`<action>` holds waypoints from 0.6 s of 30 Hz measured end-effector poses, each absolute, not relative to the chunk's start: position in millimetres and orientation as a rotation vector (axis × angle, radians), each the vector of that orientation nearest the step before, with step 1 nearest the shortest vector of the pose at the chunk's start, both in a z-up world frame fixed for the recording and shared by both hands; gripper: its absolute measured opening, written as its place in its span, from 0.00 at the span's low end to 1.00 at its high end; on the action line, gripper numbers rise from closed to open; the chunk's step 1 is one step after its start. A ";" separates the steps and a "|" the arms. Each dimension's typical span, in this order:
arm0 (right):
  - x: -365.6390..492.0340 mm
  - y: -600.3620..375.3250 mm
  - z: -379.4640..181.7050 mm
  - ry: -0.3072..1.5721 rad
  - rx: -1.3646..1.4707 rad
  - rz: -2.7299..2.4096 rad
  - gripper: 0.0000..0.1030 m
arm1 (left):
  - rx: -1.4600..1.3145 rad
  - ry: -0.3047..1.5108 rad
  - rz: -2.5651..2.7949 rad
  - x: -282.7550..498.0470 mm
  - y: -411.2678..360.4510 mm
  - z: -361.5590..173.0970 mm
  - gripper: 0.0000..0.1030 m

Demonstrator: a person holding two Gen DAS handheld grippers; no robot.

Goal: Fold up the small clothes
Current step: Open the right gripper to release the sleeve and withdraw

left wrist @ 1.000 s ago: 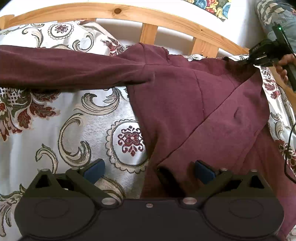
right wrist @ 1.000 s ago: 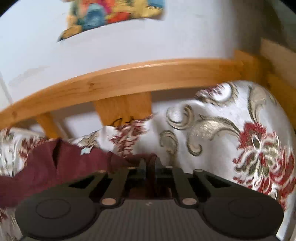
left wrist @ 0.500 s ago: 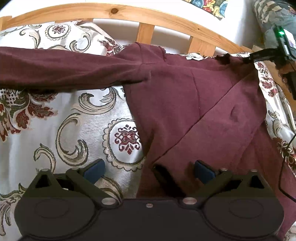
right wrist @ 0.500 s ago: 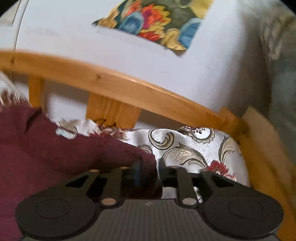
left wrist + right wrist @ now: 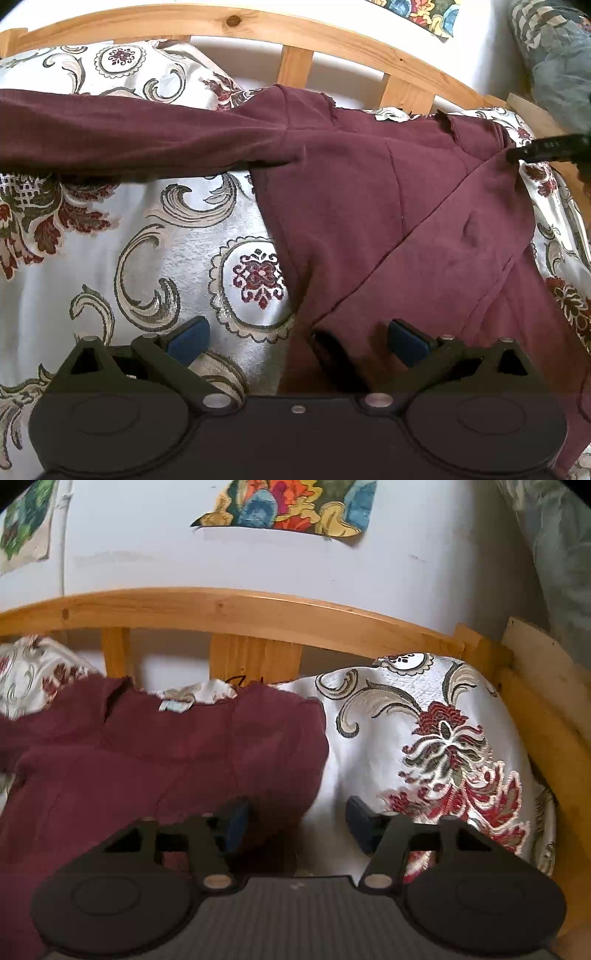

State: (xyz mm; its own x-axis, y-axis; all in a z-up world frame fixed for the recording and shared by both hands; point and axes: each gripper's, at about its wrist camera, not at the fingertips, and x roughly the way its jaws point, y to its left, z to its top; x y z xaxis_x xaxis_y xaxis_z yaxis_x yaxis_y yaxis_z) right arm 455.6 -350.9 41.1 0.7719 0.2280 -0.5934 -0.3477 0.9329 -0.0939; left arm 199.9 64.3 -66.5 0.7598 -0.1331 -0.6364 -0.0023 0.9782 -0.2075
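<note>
**Maroon top spread on the bed, both grippers wide**

At the far left, one long sleeve (image 5: 122, 136) of the maroon top (image 5: 388, 206) lies stretched across the patterned bedspread (image 5: 166, 258). It runs to the left edge of the left wrist view. Further right, the body of the top lies flat on the bedspread, and the other sleeve (image 5: 443, 266) is folded diagonally over it. The neck side is toward the wooden headboard (image 5: 295, 27).

The left gripper (image 5: 297, 338) hangs low over the lower edge of the top. Its jaws stand wide apart: the left finger is over the bare bedspread and the right one is over the maroon cloth. Nothing is pressed between them.

In the right wrist view, the right gripper (image 5: 297, 821) is at the right edge of the top. Its jaws are apart, with the cloth edge and bedspread between them, and they grip nothing. A small label (image 5: 176, 705) shows at the neckline. A coloured picture (image 5: 291, 506) is on the white wall behind.
</note>
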 end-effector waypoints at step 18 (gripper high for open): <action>475.7 -336.4 48.7 0.598 -0.263 0.132 0.43 | -0.207 0.703 -0.081 199.9 62.5 -64.2 0.99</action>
State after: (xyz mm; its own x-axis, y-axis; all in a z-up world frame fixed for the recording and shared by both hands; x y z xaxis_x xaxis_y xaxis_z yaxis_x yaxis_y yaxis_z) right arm 475.7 -336.4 48.7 0.8193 0.0466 -0.5714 -0.1984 0.9582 -0.2063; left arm 199.9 62.5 -64.2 0.7605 -0.1434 -0.6333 0.0042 0.9764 -0.2160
